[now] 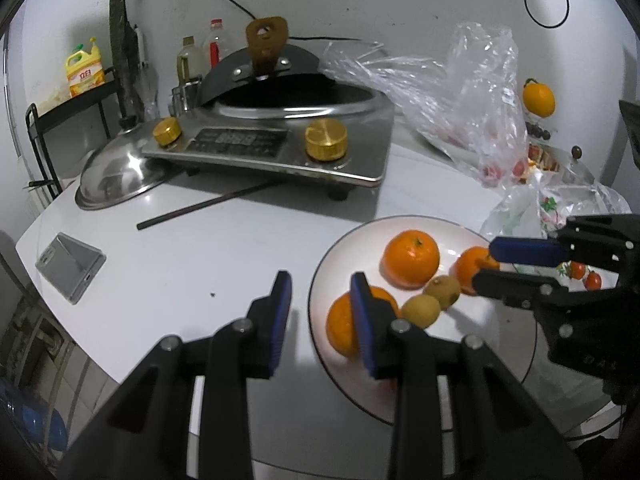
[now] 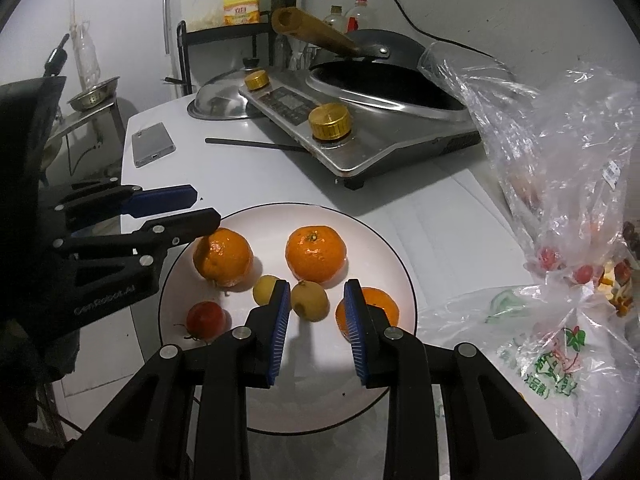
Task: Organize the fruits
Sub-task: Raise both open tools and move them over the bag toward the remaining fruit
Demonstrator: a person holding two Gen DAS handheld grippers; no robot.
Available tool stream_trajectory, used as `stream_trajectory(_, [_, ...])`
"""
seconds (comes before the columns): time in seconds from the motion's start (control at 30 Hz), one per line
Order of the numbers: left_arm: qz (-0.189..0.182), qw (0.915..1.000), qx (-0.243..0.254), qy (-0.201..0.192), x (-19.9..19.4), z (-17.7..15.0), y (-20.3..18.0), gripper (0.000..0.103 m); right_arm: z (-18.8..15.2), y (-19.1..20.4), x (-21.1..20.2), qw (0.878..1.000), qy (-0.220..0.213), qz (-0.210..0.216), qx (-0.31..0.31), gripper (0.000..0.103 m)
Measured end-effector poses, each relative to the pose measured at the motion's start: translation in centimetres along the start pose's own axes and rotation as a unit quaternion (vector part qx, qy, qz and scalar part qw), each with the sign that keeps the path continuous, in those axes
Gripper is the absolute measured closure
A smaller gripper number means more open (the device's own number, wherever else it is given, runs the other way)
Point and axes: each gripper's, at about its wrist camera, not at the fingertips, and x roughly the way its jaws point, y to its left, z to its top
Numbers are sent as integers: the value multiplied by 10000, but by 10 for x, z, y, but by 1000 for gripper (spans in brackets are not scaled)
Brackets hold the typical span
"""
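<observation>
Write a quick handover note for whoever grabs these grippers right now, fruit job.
Left gripper: open, empty, over the plate's left edge. Right gripper: open, empty, over the plate's near side.
On the plate: three oranges, two small yellow fruits, one small red fruit.
Left: red fruits are in the plastic bag on the right; another orange sits behind it.

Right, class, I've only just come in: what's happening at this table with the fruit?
A person holds a two-finger gripper in each hand over a white plate. Both the left gripper and the right gripper are open and hold nothing. On the plate lie three oranges, two small yellowish fruits and a small red fruit. More fruit sits in plastic bags to the right, so sorting seems unfinished.
</observation>
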Motion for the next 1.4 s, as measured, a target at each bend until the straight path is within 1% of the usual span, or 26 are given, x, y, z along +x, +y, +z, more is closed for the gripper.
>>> stream_trajectory(0.13, [-17,10000,-39,14,-1,0,1,66,0,-3,-3,10000,-30,-12,39,73])
stream_trajectory(0.2, [-26,10000,-62,24,-2,0,1,58,-1,-5,-3,10000,-34,-18,43,73])
stream_trajectory(0.3, [-43,10000,-78,5,-4,0,1,52,-1,-6,-4,10000,-36,-25,52,73])
stream_trajectory(0.6, [-20,10000,-37,-72,-17,2,-6,51,-5,-11,-16,9999,-110,-66,108,73])
stream_trajectory(0.83, [-79,9998,82,-166,-32,4,-25,51,-15,-24,-37,9993,-218,-160,246,73])
stream_trajectory(1.1, [-209,9992,233,-254,-50,3,-58,51,-30,-40,-62,9984,-323,-236,388,73])
stream_trajectory(1.4, [-423,9975,513,-249,-56,4,-107,51,-53,-67,-87,9967,-398,-375,596,73])
